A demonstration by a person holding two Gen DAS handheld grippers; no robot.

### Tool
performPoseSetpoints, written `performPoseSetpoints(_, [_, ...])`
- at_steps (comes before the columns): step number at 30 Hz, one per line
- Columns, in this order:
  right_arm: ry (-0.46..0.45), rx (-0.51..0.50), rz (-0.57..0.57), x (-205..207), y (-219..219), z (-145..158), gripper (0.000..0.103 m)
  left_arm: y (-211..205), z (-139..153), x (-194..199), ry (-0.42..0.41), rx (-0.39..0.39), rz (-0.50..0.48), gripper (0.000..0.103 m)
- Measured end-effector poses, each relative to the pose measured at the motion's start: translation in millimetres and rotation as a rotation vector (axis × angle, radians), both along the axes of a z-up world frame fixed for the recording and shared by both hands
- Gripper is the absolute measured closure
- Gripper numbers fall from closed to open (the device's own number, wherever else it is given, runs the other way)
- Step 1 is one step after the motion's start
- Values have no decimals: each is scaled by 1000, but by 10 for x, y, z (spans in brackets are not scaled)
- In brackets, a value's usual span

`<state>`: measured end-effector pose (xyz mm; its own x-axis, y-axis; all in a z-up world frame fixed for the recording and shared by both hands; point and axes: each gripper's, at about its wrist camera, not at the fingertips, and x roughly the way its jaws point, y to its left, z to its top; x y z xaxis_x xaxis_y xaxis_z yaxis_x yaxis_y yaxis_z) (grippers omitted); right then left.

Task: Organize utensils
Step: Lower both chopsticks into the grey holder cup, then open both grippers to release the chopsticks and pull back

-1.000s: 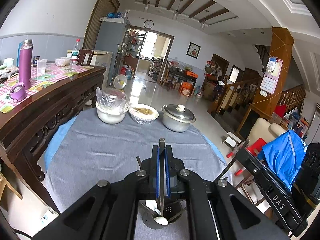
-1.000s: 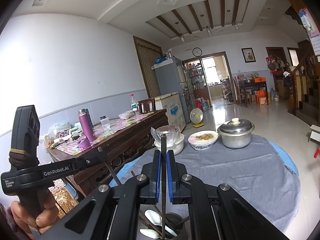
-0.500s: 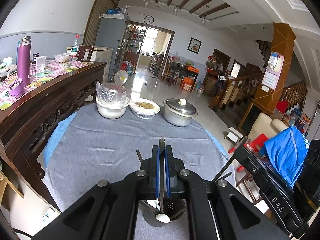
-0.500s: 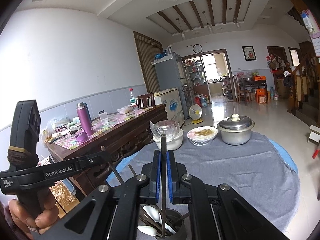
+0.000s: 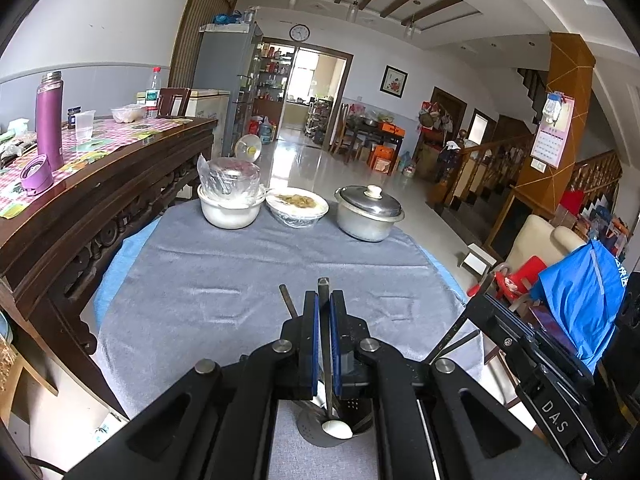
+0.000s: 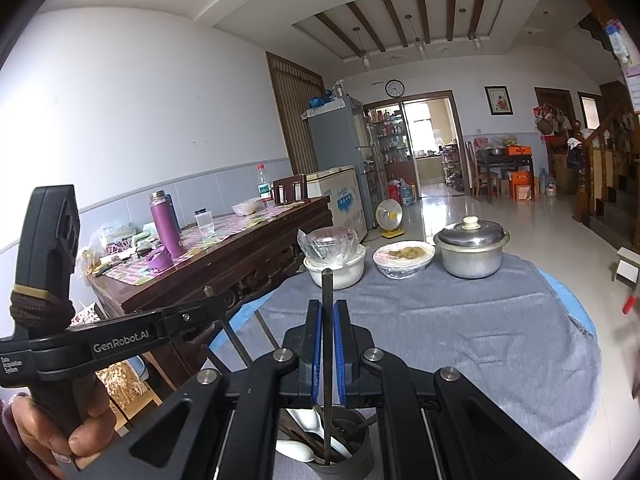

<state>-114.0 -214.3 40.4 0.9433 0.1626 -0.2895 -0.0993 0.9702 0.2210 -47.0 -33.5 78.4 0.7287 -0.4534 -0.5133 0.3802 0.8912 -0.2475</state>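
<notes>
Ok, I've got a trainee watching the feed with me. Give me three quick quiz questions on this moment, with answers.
1. True or false: both grippers are shut on a chopstick.
2. Where does the lower end of the chopstick in the right gripper sit? A) in the metal cup B) flat on the grey cloth C) in the lidded pot
3. What white items lie in the cup?

Key: 1 true, the left gripper clamps one too; 2 A; 3 spoons.

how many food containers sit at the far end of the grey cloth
3, in a row: a white bowl with a plastic-wrapped dish on the left, a wrapped plate in the middle, a lidded metal pot on the right.
</notes>
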Motion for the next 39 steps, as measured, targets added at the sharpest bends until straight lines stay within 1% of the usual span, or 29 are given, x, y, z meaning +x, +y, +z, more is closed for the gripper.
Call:
performPoseSetpoints(17, [22, -25, -17, 33, 39, -112, 96, -77, -70, 12, -5, 53, 29, 97])
performPoseSetpoints(24, [38, -20, -17, 73, 30, -149, 96, -95, -103, 32, -1, 68, 37, 97])
performPoseSetpoints(27, [45, -17, -13, 93, 35, -150, 95, -108, -105, 23, -10, 89, 46, 97])
performPoseSetpoints(28, [48, -17, -11, 94, 36, -148, 95, -119, -102, 15, -19, 103, 53, 95])
performPoseSetpoints(30, [58, -12, -8, 101, 26, -154, 95, -127, -103, 6, -28, 121, 59, 80])
performPoseSetpoints(31, [61, -4, -5, 104, 13, -155, 95, -131, -102, -3, -33, 128, 62, 65])
performPoseSetpoints(32, [63, 1, -3, 104, 5, -156, 93, -128, -91, -26, -48, 132, 69, 55])
performPoseSetpoints(33, [65, 7, -3, 102, -4, -155, 92, -125, -82, -45, -63, 140, 77, 52])
performPoseSetpoints(34, [66, 11, -3, 94, -9, -156, 88, -122, -70, -67, -79, 151, 85, 47])
performPoseSetpoints(35, [64, 15, -5, 85, -16, -154, 86, -126, -59, -88, -92, 161, 86, 44])
performPoseSetpoints(37, [56, 24, -12, 61, -34, -142, 85, -121, -48, -112, -109, 174, 85, 37])
performPoseSetpoints(39, [50, 30, -17, 43, -45, -129, 85, -120, -41, -137, -119, 185, 89, 35])
